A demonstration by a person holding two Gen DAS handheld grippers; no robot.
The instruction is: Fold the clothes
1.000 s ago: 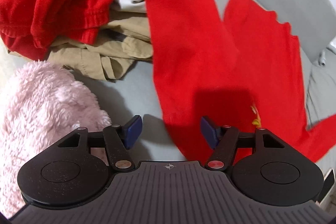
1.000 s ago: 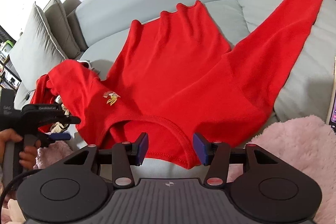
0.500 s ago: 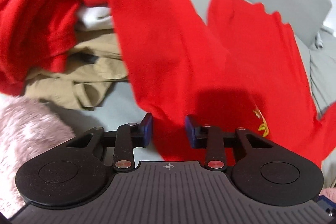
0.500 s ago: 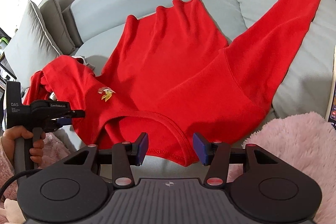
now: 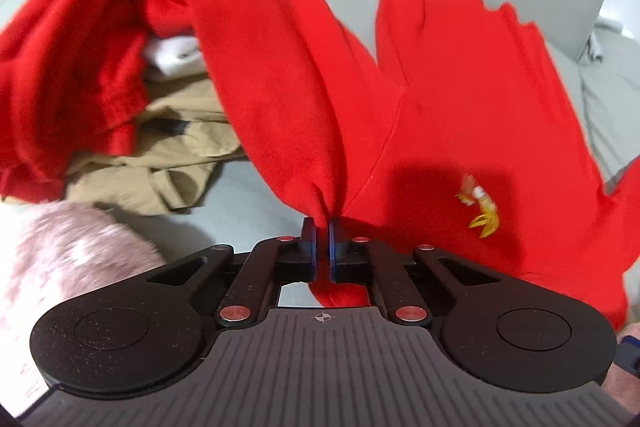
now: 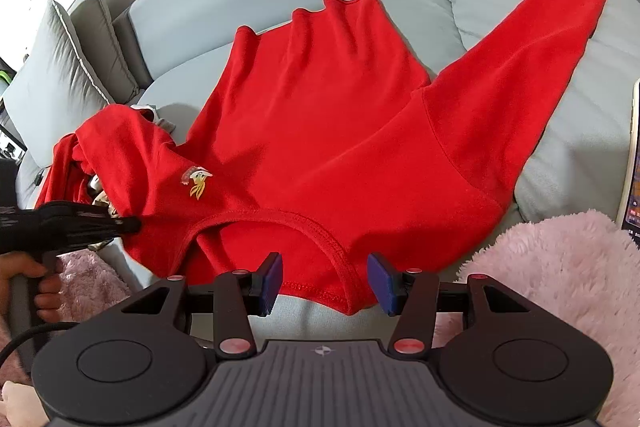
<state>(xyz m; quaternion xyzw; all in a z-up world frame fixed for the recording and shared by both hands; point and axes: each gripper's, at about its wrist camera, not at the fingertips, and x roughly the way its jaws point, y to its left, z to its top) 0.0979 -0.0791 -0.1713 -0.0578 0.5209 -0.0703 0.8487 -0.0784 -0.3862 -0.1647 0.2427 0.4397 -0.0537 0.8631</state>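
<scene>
A red sweater [image 6: 340, 147] with a small yellow bird emblem [image 6: 198, 181] lies spread front up on the grey sofa. Its right sleeve [image 6: 540, 59] stretches onto a cushion. The left sleeve [image 5: 260, 67] runs back to a heap of clothes. My left gripper [image 5: 322, 227] is shut on a pinch of red fabric near the left shoulder, the cloth bunched between its blue pads. In the right wrist view the left gripper [image 6: 132, 225] bites the sweater's left edge. My right gripper [image 6: 328, 283] stands open over the neckline [image 6: 316, 223], its pads clear of the cloth.
A khaki garment [image 5: 160, 155], a white one [image 5: 176, 55] and another red piece [image 5: 60, 67] are heaped at the left. A pink fluffy blanket [image 6: 560, 267] lies at the sofa's front. Grey cushions [image 6: 60, 67] lean at the far left. A phone screen [image 6: 632, 167] stands at the right edge.
The left gripper's jaws went from wide open to shut on the sweater's shoulder fabric, and it shifted right, bunching the cloth. The right gripper kept still and open.
</scene>
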